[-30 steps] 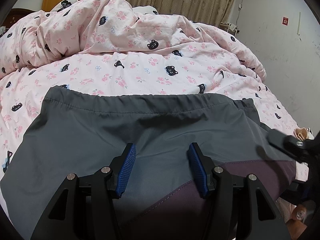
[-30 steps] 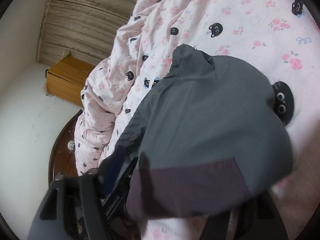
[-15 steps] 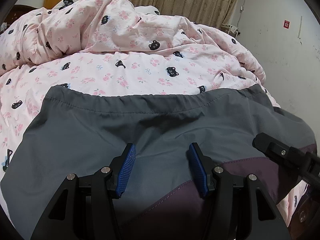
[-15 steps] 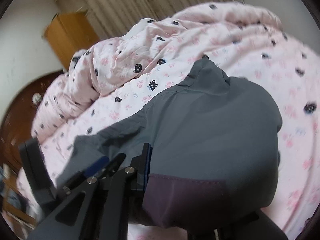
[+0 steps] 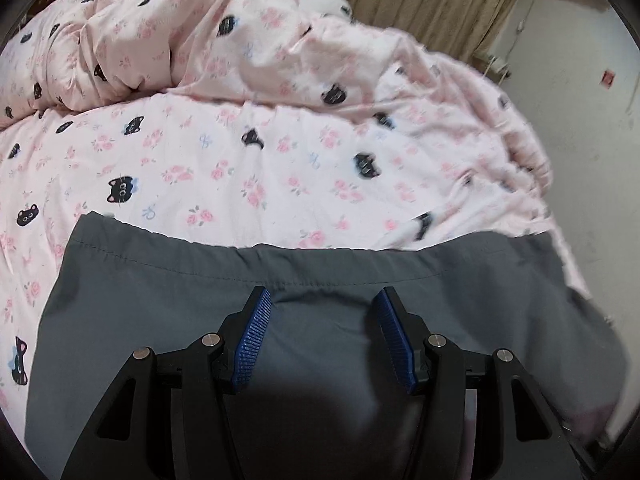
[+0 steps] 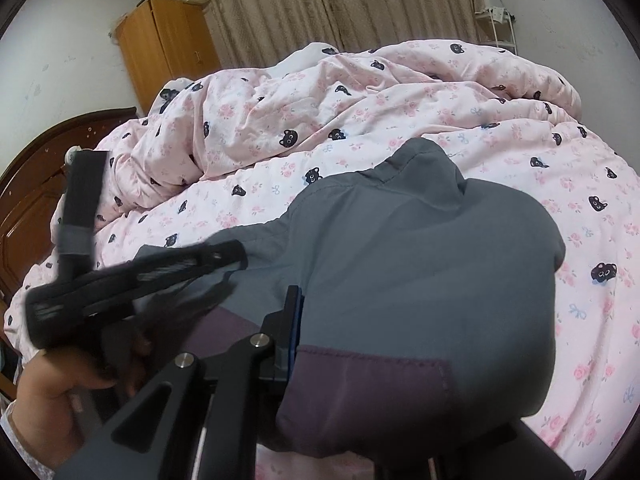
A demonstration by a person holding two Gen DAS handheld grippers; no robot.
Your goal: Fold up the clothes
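grey shorts (image 5: 168,320): spread on pink quilt (image 5: 280,160), near edge
left gripper (image 5: 322,320): half open over shorts, gripping nothing
right gripper (image 6: 298,322): clamped on shorts' corner, lifted

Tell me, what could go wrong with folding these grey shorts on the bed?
The right gripper pinches only an edge of the grey shorts, so the cloth might slip out. The left gripper has open jaws over the shorts, holding nothing, so they might slide. The soft, rumpled quilt could make the fold crooked.
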